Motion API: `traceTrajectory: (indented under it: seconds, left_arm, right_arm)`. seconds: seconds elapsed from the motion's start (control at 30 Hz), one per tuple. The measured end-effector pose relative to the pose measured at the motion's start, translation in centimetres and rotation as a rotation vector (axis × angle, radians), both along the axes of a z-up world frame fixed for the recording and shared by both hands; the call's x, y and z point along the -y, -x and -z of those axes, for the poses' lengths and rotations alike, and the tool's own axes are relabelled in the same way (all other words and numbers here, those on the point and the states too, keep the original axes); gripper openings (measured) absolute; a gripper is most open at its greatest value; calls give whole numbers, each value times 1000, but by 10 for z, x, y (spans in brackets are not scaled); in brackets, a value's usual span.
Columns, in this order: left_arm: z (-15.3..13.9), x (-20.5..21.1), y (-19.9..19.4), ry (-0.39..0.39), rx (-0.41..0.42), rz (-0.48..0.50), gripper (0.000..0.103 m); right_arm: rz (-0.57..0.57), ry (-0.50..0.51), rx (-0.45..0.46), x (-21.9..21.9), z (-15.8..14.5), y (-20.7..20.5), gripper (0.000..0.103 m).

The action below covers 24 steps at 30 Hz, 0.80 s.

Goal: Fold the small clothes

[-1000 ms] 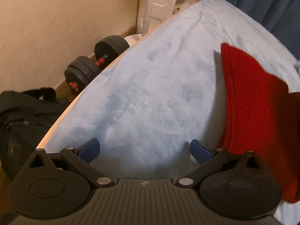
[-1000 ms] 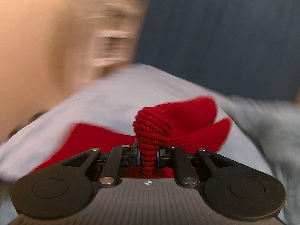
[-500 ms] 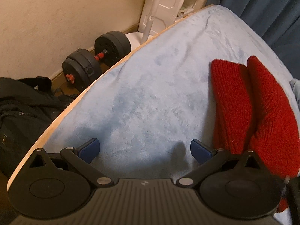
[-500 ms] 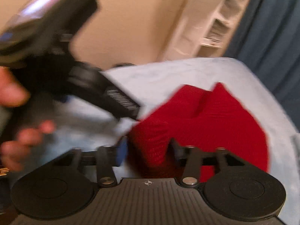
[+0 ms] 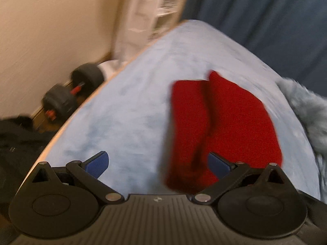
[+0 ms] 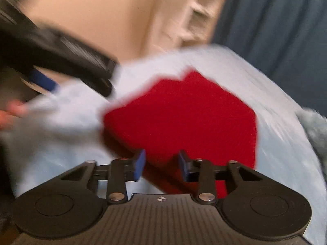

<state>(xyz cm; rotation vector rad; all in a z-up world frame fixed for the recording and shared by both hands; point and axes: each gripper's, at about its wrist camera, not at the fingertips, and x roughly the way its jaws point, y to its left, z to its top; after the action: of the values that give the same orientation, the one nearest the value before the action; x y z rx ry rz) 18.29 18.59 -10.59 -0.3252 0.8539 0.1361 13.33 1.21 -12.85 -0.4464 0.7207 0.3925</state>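
Note:
A red knit garment (image 5: 222, 122) lies flat on the light blue blanket (image 5: 126, 106), folded into two side-by-side halves. My left gripper (image 5: 158, 163) hangs above the garment's near left edge, open wide, with nothing gripped. In the right wrist view the garment (image 6: 184, 112) fills the middle. My right gripper (image 6: 161, 167) hovers over its near edge; the jaws are closing, the red cloth shows in the gap below them, and the pads do not press on it. The left gripper's body (image 6: 61, 57) and a hand (image 6: 10, 112) are blurred at upper left.
A grey fluffy cloth (image 5: 306, 112) lies at the blanket's right edge. Beyond the left edge are a black dumbbell (image 5: 73, 94) and a black bag (image 5: 18, 143) on the floor. A white shelf unit (image 5: 155, 10) and a blue curtain (image 5: 265, 20) stand behind.
The right gripper let go of the bunched red knit, which now lies flat and folded; its jaws spread, then narrowed. The left gripper rose and now sees the whole garment.

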Motion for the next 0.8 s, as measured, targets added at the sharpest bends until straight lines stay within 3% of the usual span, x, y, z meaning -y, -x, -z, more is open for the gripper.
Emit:
traceTrajectory:
  seconds: [0.07,0.13,0.2,0.27,0.4,0.57,0.8]
  left_arm:
    - [14,18,-9,-73,-57,54,103]
    - [31,20,-17,-133,-120,55,103]
    - [32,9,-15,-55,-143,21,103]
    - [18,2,-8,3,-154,-7,103]
    - [-27,5,30,-108,-85,17,103]
    - [-68,21,94,-131,-62,23,103]
    - [-86,62,148,-145,-59,85,103]
  right_arm:
    - [-59,5,-117,-2,12,3,36]
    - [-85,-59,-196,4,4,16,34]
    - [-88,-125,-195,19,-17,36,45]
    - [-66,-169,-168,41,-41,56,62]
    - [-5,-190,-70,85,-83,94,76]
    - [121,-187,129,119,-113,135,83]
    - [194,-255,176,145,-131,157,84]
